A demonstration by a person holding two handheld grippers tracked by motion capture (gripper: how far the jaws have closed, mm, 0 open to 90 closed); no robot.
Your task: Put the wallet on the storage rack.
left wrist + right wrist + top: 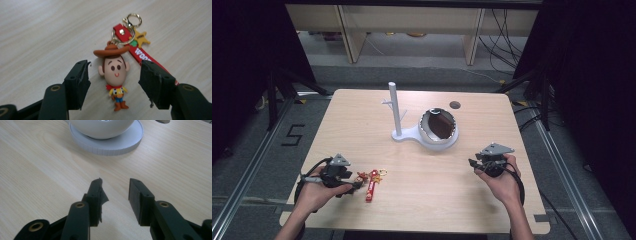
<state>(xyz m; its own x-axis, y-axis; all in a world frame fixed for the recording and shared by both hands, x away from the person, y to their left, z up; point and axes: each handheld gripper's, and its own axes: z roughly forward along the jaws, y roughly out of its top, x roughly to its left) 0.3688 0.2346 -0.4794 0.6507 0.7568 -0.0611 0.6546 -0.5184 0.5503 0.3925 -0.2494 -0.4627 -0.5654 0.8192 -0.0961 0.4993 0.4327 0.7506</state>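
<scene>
A cowboy-figure keychain (114,75) with a brown hat, a red strap (140,53), gold rings and a yellow star charm (141,37) lies flat on the wooden table (362,120). In the high view the keychain (371,182) lies near the front left. My left gripper (113,75) is open, its jaws standing either side of the figure without touching it. My right gripper (115,191) is open over bare wood at the front right, short of the white stand's round base (110,143). The left gripper (343,175) and right gripper (484,161) are both hand-held.
A white stand (397,112) with an upright post and small pegs joins a round base carrying a white bowl (439,127) with a dark inside. A small dark disc (455,105) sits at the back of the table. Cables lie on the floor behind.
</scene>
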